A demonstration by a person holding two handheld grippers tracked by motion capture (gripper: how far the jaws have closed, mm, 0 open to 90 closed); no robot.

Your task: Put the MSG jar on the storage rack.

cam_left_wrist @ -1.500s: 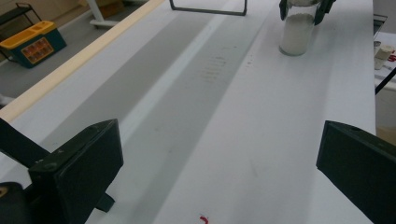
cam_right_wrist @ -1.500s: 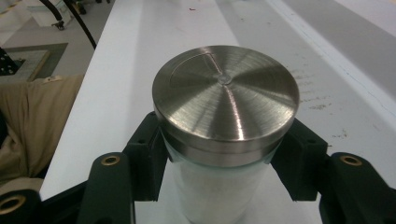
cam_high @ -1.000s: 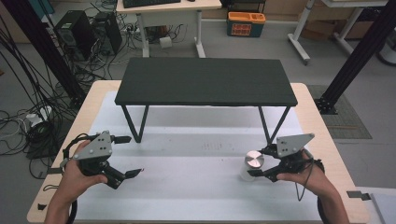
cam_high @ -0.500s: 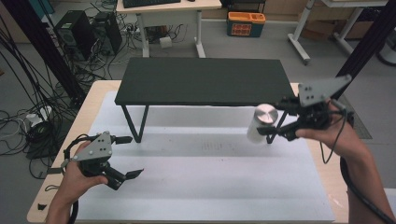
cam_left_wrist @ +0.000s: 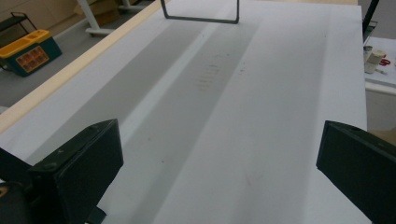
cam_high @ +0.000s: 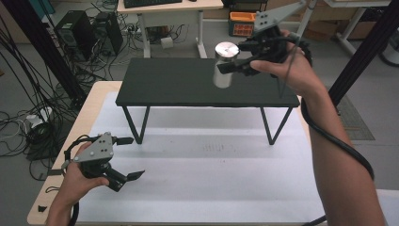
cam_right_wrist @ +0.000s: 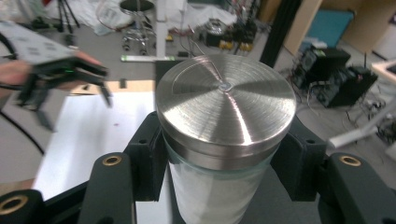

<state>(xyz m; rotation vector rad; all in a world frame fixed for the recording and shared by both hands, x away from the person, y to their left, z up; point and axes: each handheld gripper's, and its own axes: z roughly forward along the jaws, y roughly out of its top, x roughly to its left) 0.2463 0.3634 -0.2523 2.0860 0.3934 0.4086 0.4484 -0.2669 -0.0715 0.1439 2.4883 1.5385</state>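
A glass jar [cam_high: 221,75] with a brushed metal lid [cam_right_wrist: 225,105] and white contents hangs in the air over the right half of a low black table [cam_high: 164,87]. My right gripper [cam_high: 225,63] is shut on the jar just under its lid, one jaw on each side. In the right gripper view the pads [cam_right_wrist: 149,154] press the glass. My left gripper [cam_high: 129,178] rests low at the near left over the white mat [cam_high: 211,179], open with nothing between its jaws. In the left gripper view its jaws [cam_left_wrist: 219,158] stand wide apart above the mat.
The black table stands on thin metal legs [cam_high: 134,125] at the back of the wooden tabletop [cam_high: 91,101]. Cables and computer towers [cam_high: 77,28] crowd the floor at the left. A desk [cam_high: 169,7] and an orange box [cam_high: 248,23] lie behind.
My right gripper has carried the jar up off the mat at the near right and back over the black table. The left gripper has stayed where it was.
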